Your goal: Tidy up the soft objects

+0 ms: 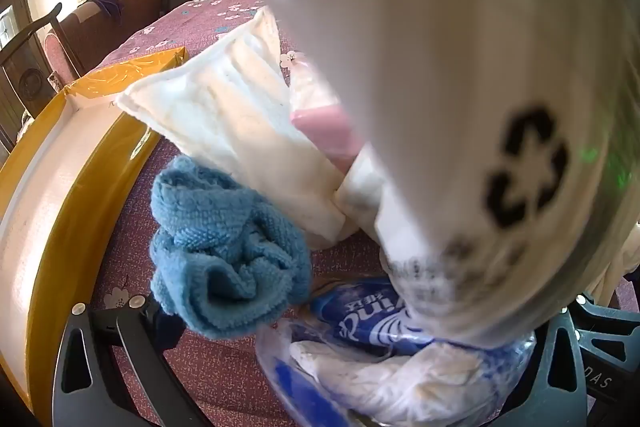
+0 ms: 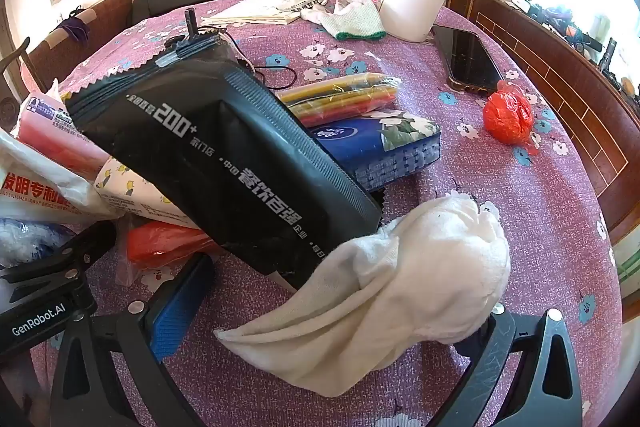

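Right wrist view: right hand-held gripper wide apart around white cloth.

blurred white bag covering right fingers, blue packet half hidden

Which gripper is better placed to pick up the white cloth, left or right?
Right. The white cloth lies between the open right gripper's fingers. The left gripper is open too, but faces the blue towel and a blue plastic bag.
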Available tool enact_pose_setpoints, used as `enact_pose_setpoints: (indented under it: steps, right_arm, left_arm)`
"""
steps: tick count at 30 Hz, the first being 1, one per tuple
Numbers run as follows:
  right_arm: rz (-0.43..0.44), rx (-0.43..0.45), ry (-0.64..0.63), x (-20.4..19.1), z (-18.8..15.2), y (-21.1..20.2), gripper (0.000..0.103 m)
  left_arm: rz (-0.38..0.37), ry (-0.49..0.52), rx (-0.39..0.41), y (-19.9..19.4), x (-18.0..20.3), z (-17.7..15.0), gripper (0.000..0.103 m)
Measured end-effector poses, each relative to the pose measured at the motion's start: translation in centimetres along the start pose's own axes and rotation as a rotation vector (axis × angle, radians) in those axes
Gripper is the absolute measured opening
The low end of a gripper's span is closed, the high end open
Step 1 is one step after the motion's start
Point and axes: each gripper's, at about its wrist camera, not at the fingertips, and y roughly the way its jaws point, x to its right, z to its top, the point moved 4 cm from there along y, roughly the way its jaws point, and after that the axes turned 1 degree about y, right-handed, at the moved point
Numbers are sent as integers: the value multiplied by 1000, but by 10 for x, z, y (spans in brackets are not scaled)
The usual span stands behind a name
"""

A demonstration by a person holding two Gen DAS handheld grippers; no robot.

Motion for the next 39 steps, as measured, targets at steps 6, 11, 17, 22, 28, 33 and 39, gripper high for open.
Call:
enact_pose_setpoints:
  steps: [6,11,17,22,28,33,39]
  right_arm:
    - [-1,-1,-1,0,0,0,102]
    - [-1,-1,0,0,0,0,102]
    - [-1,-1,-1,0,0,0,102]
    - [-2,-1,-1,0,0,0,102]
    - [-3,2,3,-3,1,4,102]
    - [-8,3,10,0,3,5,102]
    - [-7,3,11,-2,4,4,102]
  left_arm:
    - [-2,-2,-1,0,0,0,103]
    - [-3,-2,-1,0,0,0,103]
    - [-3,-2,-1,0,0,0,103]
    - [-3,-2,-1,0,0,0,103]
    - [4,-13,1,0,0,0,103]
    - [3,-14,-1,-1,0,-3,103]
    - [4,-12,-6,2,0,0,103]
